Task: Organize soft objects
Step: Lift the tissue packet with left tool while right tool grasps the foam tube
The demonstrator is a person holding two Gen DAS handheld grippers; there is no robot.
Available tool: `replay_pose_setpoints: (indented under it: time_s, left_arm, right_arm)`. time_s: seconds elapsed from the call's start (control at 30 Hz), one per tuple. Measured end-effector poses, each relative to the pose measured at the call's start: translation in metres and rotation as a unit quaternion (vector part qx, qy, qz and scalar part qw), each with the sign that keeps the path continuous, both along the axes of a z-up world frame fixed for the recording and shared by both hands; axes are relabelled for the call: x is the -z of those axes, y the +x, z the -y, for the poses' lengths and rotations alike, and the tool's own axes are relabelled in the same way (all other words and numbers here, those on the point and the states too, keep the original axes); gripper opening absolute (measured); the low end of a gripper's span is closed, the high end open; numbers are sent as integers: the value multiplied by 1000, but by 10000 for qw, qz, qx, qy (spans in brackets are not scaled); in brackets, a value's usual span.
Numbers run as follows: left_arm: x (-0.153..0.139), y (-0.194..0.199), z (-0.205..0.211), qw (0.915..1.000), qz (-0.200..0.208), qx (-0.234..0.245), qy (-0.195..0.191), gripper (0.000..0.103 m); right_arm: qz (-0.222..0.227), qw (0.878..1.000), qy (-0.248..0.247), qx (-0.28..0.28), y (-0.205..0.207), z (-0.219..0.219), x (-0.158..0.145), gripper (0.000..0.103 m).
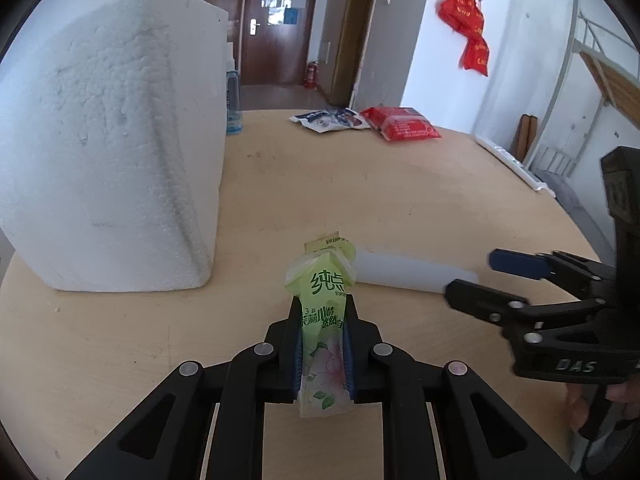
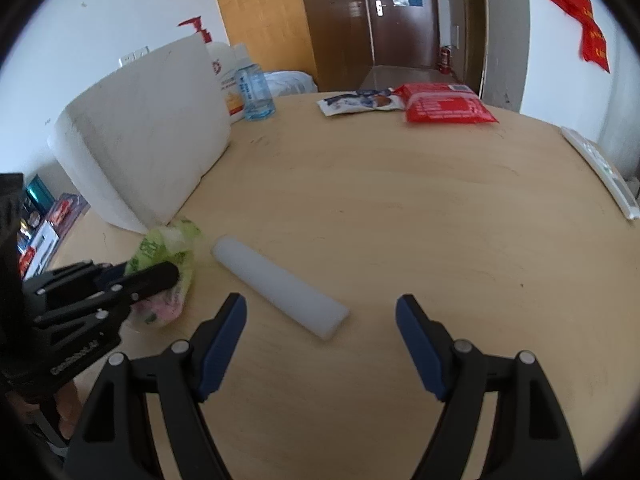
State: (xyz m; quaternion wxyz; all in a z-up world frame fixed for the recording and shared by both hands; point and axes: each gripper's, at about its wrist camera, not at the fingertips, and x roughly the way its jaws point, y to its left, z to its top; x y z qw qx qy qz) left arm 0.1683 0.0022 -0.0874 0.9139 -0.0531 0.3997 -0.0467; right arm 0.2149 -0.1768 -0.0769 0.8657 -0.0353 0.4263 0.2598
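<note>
Left wrist view is showing the left gripper (image 1: 323,344) clamping a green tissue pack (image 1: 322,320) between its blue pads (image 1: 298,356), squashing the soft pack in the middle so the top is bulging out above the fingers. It's sitting low over the wooden table (image 1: 360,184), just in front of a big white foam box (image 1: 108,140). A white foam cylinder (image 1: 416,272) is lying on the table right behind the pack, and the right gripper (image 1: 476,276) is hanging beside the far end of it with its jaws apart, nothing between them.

Right wrist view is giving the other side: the right gripper (image 2: 320,336) is standing wide open over the table, with the near end of the foam cylinder (image 2: 280,284) lying just ahead of its gap, not touched. Over by the far edge, a red packet (image 2: 444,104) and a white-and-blue pouch (image 2: 360,102) are lying side by side. A clear water bottle (image 2: 254,94) and a pump bottle (image 2: 224,72) are standing behind the foam box (image 2: 148,136).
</note>
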Motion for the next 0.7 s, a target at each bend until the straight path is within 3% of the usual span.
replay_pose_setpoints:
  time_s: [0.4, 0.5, 0.7]
  left_arm:
    - [-7, -11, -14, 9998, 135, 15, -155, 17]
    - [-8, -14, -16, 9997, 165, -12, -186, 17]
    - [-9, -19, -22, 9995, 196, -91, -227, 17]
  right_arm:
    - [112, 9990, -329, -280, 1, -24, 5, 80]
    - [82, 9986, -391, -346, 2, -28, 7, 74]
    - [97, 9972, -663, -338, 1, -32, 8, 48]
